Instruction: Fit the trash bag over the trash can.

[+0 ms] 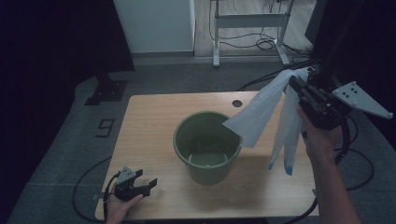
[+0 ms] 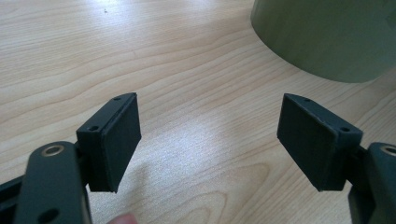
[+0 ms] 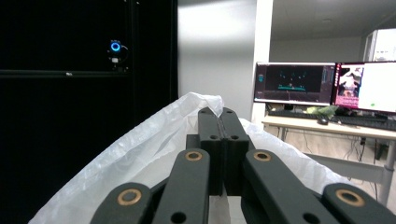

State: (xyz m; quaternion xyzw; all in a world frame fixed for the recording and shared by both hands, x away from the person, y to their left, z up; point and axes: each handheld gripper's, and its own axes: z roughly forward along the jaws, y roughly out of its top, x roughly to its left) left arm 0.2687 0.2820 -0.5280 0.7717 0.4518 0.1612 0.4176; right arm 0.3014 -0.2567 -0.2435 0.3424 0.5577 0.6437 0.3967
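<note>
Dangling right of the green bucket (image 1: 208, 147), the white plastic bag (image 1: 261, 109) is clamped in the right gripper (image 1: 295, 84), its own view confirming the pinch, while the left gripper (image 1: 150, 184) rests spread, empty, near-left.

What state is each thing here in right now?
Plastic bag: lifted, hanging beside the bucket, pinched at its top.
Right claw: shut on the bag.
Left claw: open, holding nothing, low over the table.
Green bucket: upright, unlined.
</note>
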